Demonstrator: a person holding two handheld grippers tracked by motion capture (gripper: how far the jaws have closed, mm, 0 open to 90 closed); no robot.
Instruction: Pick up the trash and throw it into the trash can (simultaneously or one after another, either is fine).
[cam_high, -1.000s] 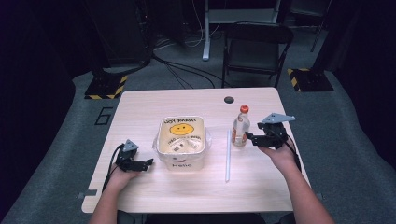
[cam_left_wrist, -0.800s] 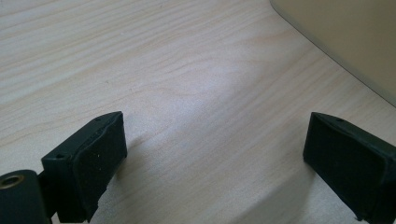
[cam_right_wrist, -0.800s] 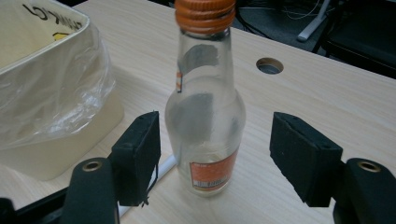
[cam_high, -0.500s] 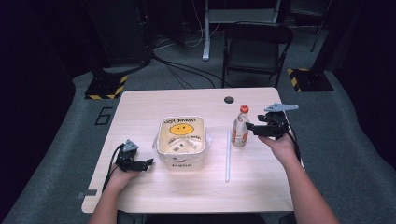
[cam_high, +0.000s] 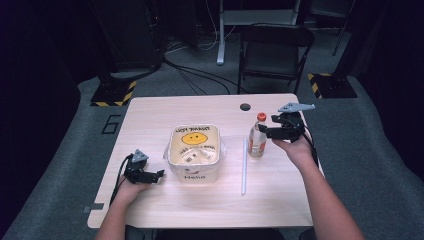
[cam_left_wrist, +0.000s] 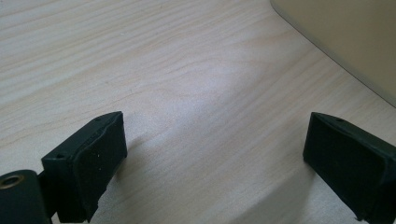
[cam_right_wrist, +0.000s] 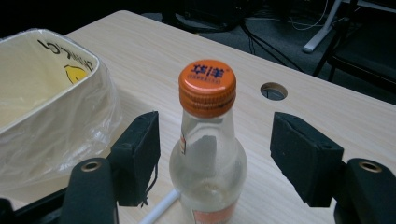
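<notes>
Now, in the high view, the right tool (cam_high: 264, 131) has been raised and brought left since a second ago, up to the neck of the bottle (cam_high: 257, 141) right of centre, which suggests a grasp is near; the straw (cam_high: 244, 166) lies just beside, the lined bin (cam_high: 194, 151) at centre. In the left gripper view, the left tool (cam_left_wrist: 212, 163) is held apart over bare bench (cam_left_wrist: 140, 70). In the right gripper view, the jaws stand apart either side of the bottle below its orange cap (cam_right_wrist: 207, 87), nothing barring closure.
</notes>
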